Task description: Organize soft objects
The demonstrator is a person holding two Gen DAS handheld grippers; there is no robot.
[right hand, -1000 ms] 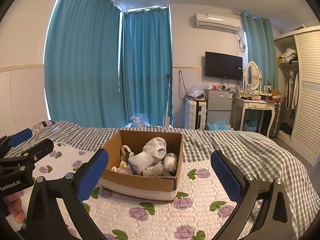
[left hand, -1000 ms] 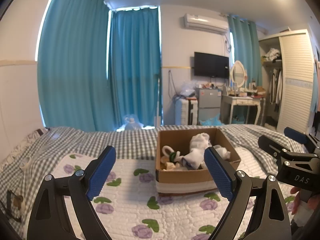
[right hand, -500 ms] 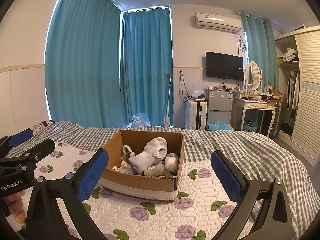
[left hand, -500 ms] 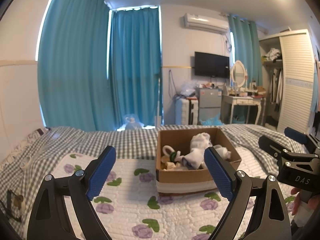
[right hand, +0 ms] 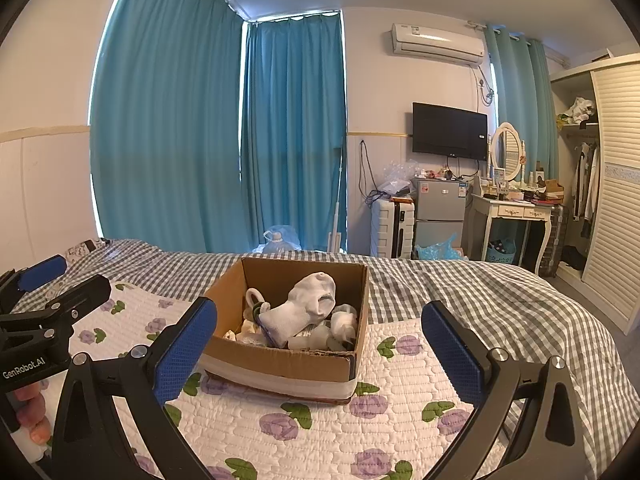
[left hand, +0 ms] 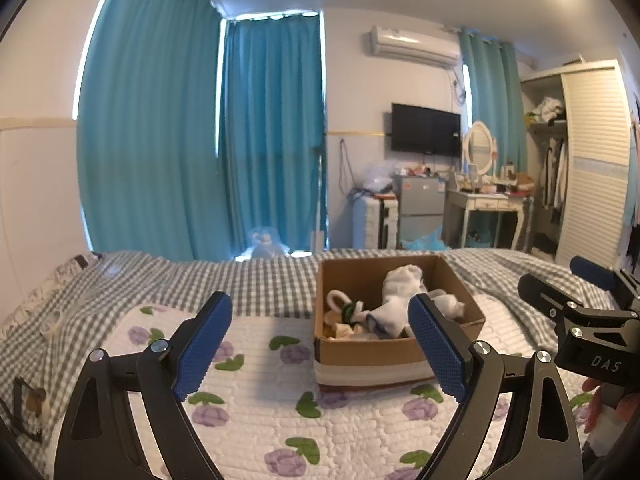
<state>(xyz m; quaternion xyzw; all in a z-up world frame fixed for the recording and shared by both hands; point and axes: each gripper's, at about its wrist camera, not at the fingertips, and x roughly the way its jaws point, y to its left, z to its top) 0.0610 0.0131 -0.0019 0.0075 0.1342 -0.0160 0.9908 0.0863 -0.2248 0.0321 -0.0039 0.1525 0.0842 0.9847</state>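
While both tools hang above the quilt (right hand: 320, 432), each stands spread wide and holds nothing: left gripper (left hand: 320, 344), right gripper (right hand: 320, 344).

Item: cardboard box (right hand: 280, 364), open-topped, resting on the quilt ahead of both grippers; it sits ahead and slightly right of the left gripper, ahead and slightly left of the right one.

Contents: a heap of soft pieces, chiefly a white sock (right hand: 308, 308) lying uppermost, with a looped pale item (left hand: 336, 300) and smaller rolled pieces beneath. All soft things in view lie inside the box; none shows on the quilt. This fits either a sorted lot already gathered or a jumble awaiting sorting.

Hazards, as judged:
- Tangle: pinching the top sock may drag neighbouring pieces up with it, since they overlap.
- Box shift: the carton looks light and sits on yielding bedding; a finger catching its wall could tip or slide it.
- Collision: the grippers sit close side by side, so reaching in together risks a clash.
- Thin fabric may slip from a shallow pinch.
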